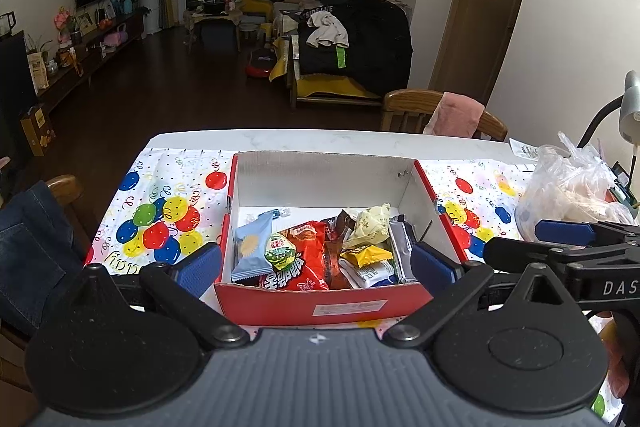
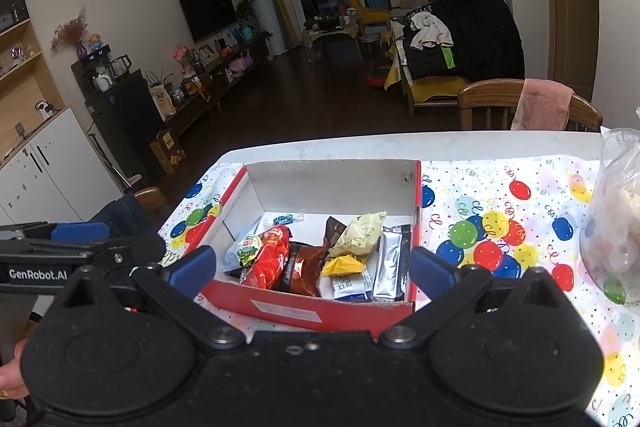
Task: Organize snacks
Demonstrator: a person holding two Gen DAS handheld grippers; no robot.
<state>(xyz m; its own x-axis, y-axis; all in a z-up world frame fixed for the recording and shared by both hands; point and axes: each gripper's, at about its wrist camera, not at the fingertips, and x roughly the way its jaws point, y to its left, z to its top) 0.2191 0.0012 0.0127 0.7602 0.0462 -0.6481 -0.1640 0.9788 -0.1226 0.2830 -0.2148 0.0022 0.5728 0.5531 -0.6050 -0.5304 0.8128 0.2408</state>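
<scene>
I see my left gripper [image 1: 316,265] and right gripper [image 2: 312,267] both spread wide, holding nothing, above the red cardboard box [image 1: 320,303] of snack packets [image 1: 304,259] on the balloon-print tablecloth [image 1: 160,211]

Red box [image 1: 320,301] lined white, balloon-patterned cloth [image 1: 160,223] in red, blue, yellow, green, red snack bag [image 1: 304,259], pale blue packet [image 1: 252,247], yellow sachet [image 1: 366,254], silver wrapper [image 2: 390,263]

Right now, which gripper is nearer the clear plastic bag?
Right. The right gripper sits just left of the clear plastic bag, facing the red snack box; the left gripper is farther left, beyond the right one.
</scene>
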